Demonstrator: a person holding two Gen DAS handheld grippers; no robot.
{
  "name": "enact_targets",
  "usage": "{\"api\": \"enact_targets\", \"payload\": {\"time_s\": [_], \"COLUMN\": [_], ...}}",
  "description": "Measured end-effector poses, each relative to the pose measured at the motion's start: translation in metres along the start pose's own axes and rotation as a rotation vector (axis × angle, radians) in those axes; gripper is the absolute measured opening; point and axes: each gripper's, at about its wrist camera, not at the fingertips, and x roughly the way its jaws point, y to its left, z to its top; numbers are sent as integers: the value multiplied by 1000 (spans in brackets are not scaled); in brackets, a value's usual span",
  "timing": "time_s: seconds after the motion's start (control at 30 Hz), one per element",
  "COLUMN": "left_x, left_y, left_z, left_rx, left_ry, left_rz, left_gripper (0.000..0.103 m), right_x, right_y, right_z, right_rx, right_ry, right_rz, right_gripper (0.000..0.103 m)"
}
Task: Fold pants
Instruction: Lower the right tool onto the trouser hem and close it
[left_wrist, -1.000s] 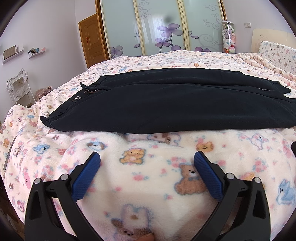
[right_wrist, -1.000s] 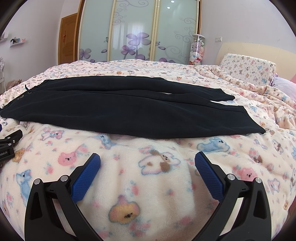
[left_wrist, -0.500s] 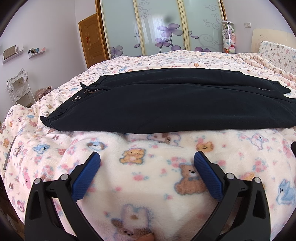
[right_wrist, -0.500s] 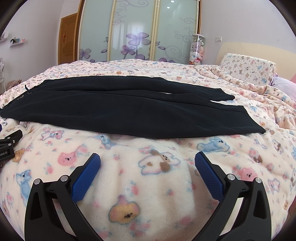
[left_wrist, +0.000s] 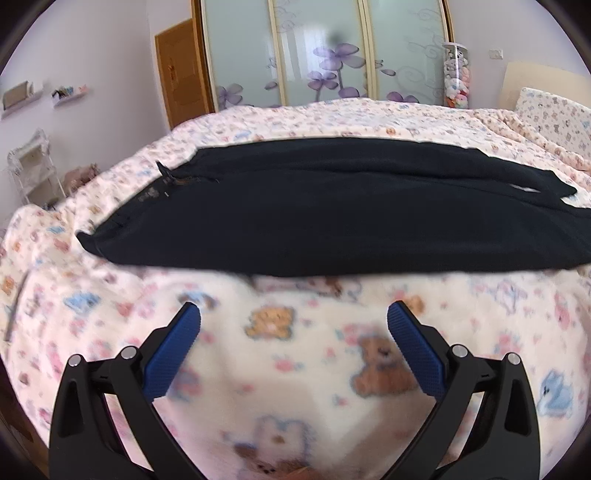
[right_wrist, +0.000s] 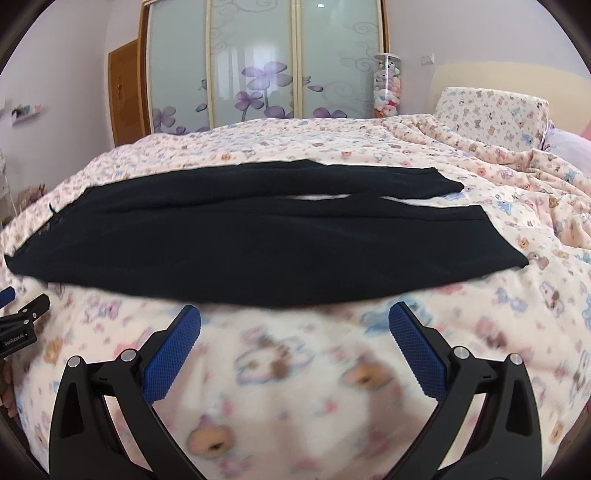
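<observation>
Black pants (left_wrist: 332, 218) lie flat across the bed, waistband at the left, both legs stretching to the right, one leg behind the other. In the right wrist view the pants (right_wrist: 266, 240) end in two cuffs at the right. My left gripper (left_wrist: 293, 321) is open above the blanket, just short of the pants' near edge, toward the waist end. My right gripper (right_wrist: 294, 321) is open too, close to the near edge around mid-leg. Nothing sits between either pair of blue pads.
The bed carries a cream blanket (left_wrist: 295, 369) printed with bears. A pillow (right_wrist: 491, 110) lies at the right by the headboard. Sliding wardrobe doors (right_wrist: 258, 66) and a wooden door (left_wrist: 181, 70) stand behind. A white rack (left_wrist: 33, 166) is at the far left.
Both grippers have moved forward and upward toward the pants; the near edge of the cloth now sits closer to the fingertips. The pants have not moved. Both views are motion-blurred.
</observation>
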Motion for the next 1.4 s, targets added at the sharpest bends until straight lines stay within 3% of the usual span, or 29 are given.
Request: {"api": "enact_targets", "payload": {"time_s": [0.17,0.27,0.33,0.47,0.53,0.63,0.73,0.8,0.87,0.9,1.1,1.23,1.3,1.4], "left_x": [-12,-11,-7,3,13,26,33,39,47,50,57,59,62,62], "left_y": [5,2,-4,-15,-23,-31,-32,-28,-27,-26,-33,-36,-39,-40], "left_z": [28,46,55,60,55,54,52,50,50,50,49,48,48,47], "left_rx": [-58,-86,-89,-92,-72,-27,-15,-27,-35,-37,-14,0,10,16], "left_ry": [-56,-86,-126,-199,-196,-148,-127,-102,-69,-58,-36,-28,-11,-6], "left_rz": [-4,4,46,143,164,163,119,80,49,41,-9,-62,-101,-119], "left_gripper": [101,101,101,101,101,101,101,101,101,101,101,101,101,101], "right_x": [11,28,48,90,117,161,202,227,251,260,308,327,333,321], "right_y": [-37,-77,-115,-169,-198,-238,-265,-275,-279,-284,-312,-315,-306,-306], "right_z": [42,82,115,162,181,201,211,217,220,222,215,206,202,199], "right_rx": [55,164,256,318,348,403,481,468,417,408,447,476,426,434], "right_ry": [7,22,23,23,14,10,31,59,99,105,178,196,210,165], "right_rz": [75,160,203,213,201,149,155,119,30,17,-64,-24,-37,-27], "right_gripper": [102,102,102,102,101,92,81,70,66,56,55,50,26,9]}}
